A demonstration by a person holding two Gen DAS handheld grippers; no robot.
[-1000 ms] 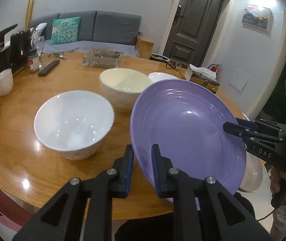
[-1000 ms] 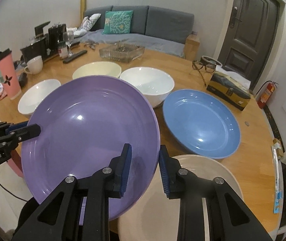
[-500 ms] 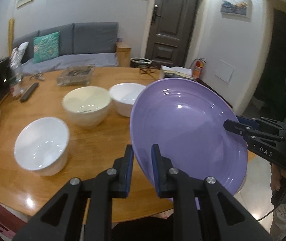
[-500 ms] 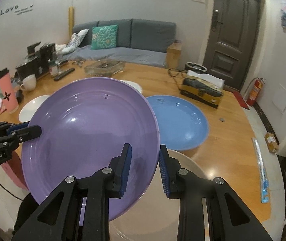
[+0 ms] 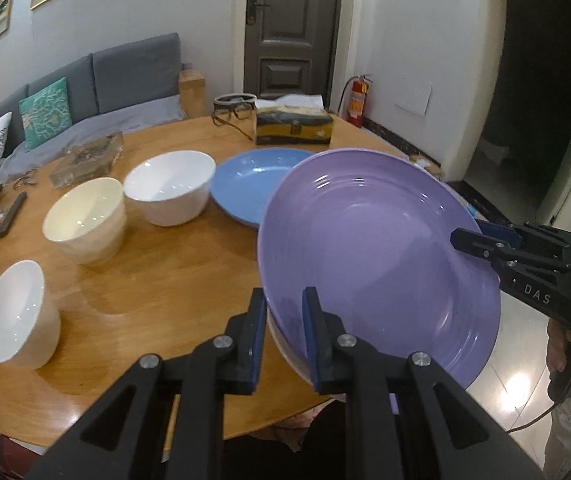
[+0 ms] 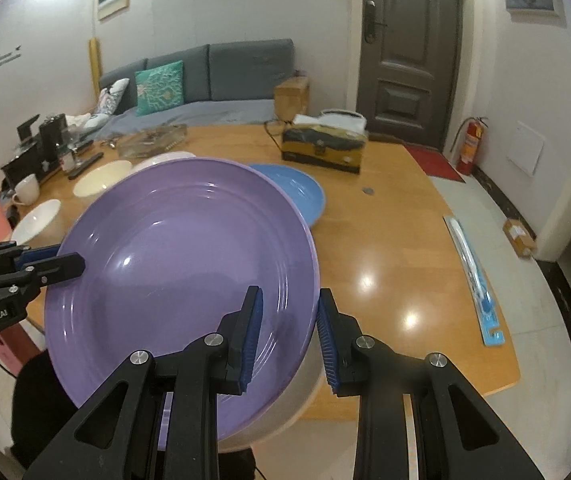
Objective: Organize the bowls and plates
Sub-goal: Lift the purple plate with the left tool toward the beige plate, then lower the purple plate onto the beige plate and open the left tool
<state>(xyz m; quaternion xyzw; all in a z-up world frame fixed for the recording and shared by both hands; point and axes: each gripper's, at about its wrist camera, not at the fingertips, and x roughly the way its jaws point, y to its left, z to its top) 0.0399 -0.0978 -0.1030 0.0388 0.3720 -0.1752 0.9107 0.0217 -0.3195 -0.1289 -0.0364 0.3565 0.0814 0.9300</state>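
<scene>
Far left on round wooden table (image 5: 173, 280), small white ceramic bowl (image 5: 13, 316) is sitting, then cream ceramic bowl (image 5: 85, 220), larger white ceramic bowl (image 5: 169, 186), w/ flat blue ceramic plate (image 5: 249, 180) lying behind. Left gripper (image 5: 283, 312) is clamping near rim of big glossy purple ceramic plate (image 5: 377, 252), which is hanging tilted above table edge & a beige plate (image 6: 297, 392). Right gripper (image 6: 287, 320) is pinching the opposite rim.

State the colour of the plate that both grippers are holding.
The plate is purple, a plain glossy lilac. It shows best in the right wrist view.
</scene>
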